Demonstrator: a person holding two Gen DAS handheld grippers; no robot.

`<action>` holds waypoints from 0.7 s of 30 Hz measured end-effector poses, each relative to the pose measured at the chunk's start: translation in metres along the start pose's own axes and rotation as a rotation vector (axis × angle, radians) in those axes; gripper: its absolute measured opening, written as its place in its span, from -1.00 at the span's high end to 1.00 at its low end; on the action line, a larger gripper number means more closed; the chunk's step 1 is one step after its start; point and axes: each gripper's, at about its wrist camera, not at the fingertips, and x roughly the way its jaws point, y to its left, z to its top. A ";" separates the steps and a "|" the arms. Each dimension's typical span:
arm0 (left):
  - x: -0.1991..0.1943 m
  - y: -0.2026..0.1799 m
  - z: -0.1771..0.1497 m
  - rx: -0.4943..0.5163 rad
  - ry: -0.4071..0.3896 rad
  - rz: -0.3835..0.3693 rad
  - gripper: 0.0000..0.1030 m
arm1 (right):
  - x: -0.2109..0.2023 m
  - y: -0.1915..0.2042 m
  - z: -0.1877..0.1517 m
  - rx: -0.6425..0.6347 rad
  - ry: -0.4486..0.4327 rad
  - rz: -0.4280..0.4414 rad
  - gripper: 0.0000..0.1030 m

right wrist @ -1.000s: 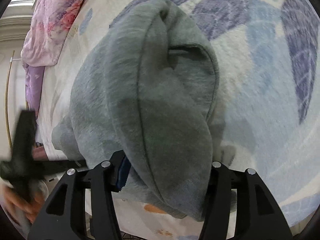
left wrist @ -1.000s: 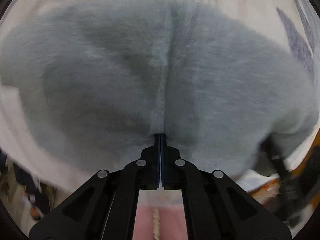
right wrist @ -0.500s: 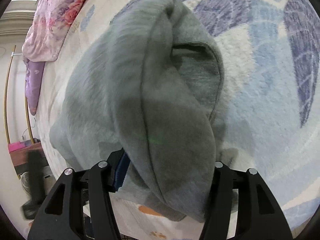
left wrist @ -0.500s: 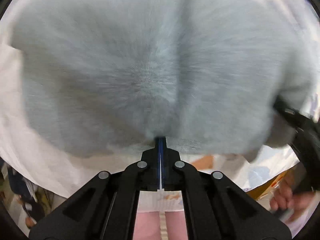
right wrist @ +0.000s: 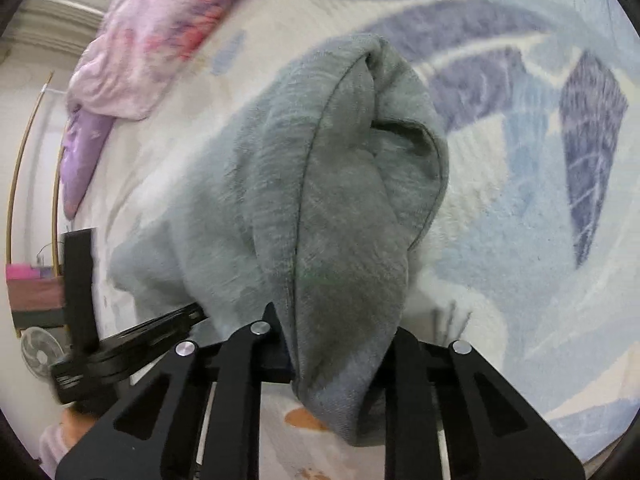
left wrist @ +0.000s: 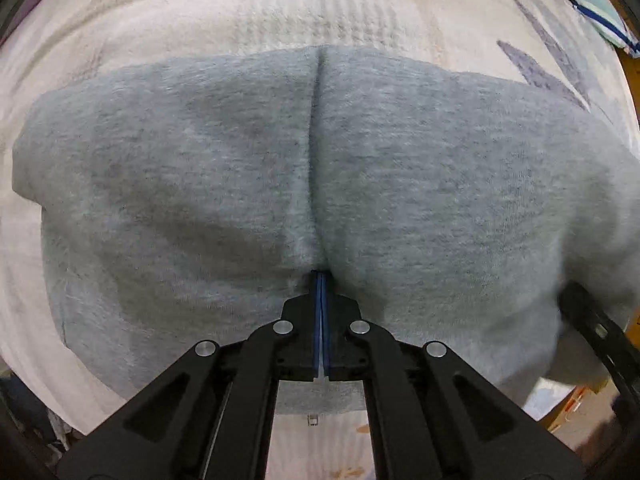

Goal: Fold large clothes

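Nearest the left wrist camera, the left tongs were pressed together on a pinch of the grey garment, their blue pads meeting with only a thin line of cloth between them, right where a long crease ran up the fabric away from the lens. The garment spread wide to both sides of that pinch and lay over a pale patterned blanket on the bed. At the right edge of this view a black bar of the right tongs showed against the cloth. In the right wrist view, the right tongs were clamped on a thick bunched fold of the same garment, which rose from between the 2 fingers and drooped over the right one (its tip was hidden by the cloth). Beyond the fold the rest of the garment trailed down onto the blanket, with its blue and purple shapes. The left tongs appeared at the lower left there, blurred. Farther off, a pink floral quilt lay along the far edge of the bed.
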 end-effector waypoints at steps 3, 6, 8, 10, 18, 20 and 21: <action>-0.003 0.011 -0.010 -0.017 -0.027 -0.027 0.98 | -0.020 0.021 -0.007 -0.052 -0.003 0.076 0.70; -0.005 0.017 -0.023 0.001 -0.077 -0.065 0.98 | -0.028 0.043 -0.010 -0.077 0.020 0.105 0.70; -0.005 0.023 -0.044 0.014 -0.116 -0.089 0.98 | -0.030 0.063 -0.011 -0.112 0.024 0.110 0.70; -0.008 0.032 -0.065 0.026 -0.165 -0.114 0.97 | -0.028 0.085 -0.013 -0.158 0.030 0.109 0.70; -0.076 0.086 -0.098 -0.007 -0.233 -0.152 0.99 | -0.010 0.156 -0.021 -0.226 0.051 0.102 0.70; -0.088 0.107 -0.104 -0.013 -0.243 -0.141 0.99 | 0.002 0.175 -0.026 -0.260 0.076 0.097 0.70; -0.097 0.121 -0.109 -0.014 -0.252 -0.130 0.99 | 0.012 0.190 -0.031 -0.283 0.088 0.087 0.70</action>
